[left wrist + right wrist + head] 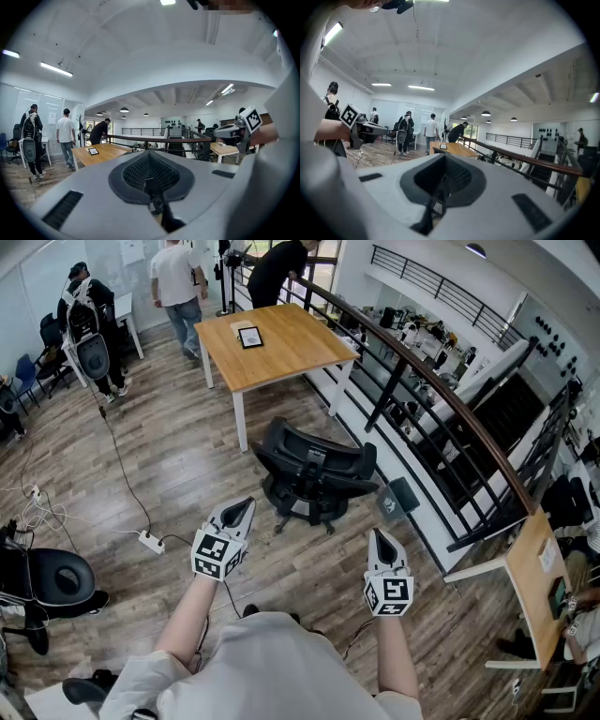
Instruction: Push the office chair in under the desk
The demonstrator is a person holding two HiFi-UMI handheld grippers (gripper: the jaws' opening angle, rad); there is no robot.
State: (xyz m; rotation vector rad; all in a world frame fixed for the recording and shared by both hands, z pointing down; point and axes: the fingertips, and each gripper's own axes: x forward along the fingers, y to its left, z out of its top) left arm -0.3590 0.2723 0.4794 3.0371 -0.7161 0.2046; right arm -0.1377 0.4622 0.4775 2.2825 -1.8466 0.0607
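Observation:
A black office chair point(314, 474) stands on the wood floor, a short way out from the near corner of a wooden desk point(277, 343) that carries a small framed tablet point(250, 337). My left gripper point(246, 506) is held in the air short of the chair's left side, shut with nothing in it. To the chair's near right, my right gripper point(378, 536) is shut and holds nothing either. Neither touches the chair. The left gripper view looks over its shut gripper point(151, 180) toward the desk point(101, 151). The right gripper view shows its gripper point(439, 187) shut, and the desk point(454, 149) far off.
A dark railing point(422, 381) runs along the right, close beside chair and desk. A power strip point(150, 542) with cables lies on the floor at left. Another black chair point(56, 582) stands at the near left. Several people point(178, 282) stand beyond the desk. A second wooden desk point(530, 582) sits at right.

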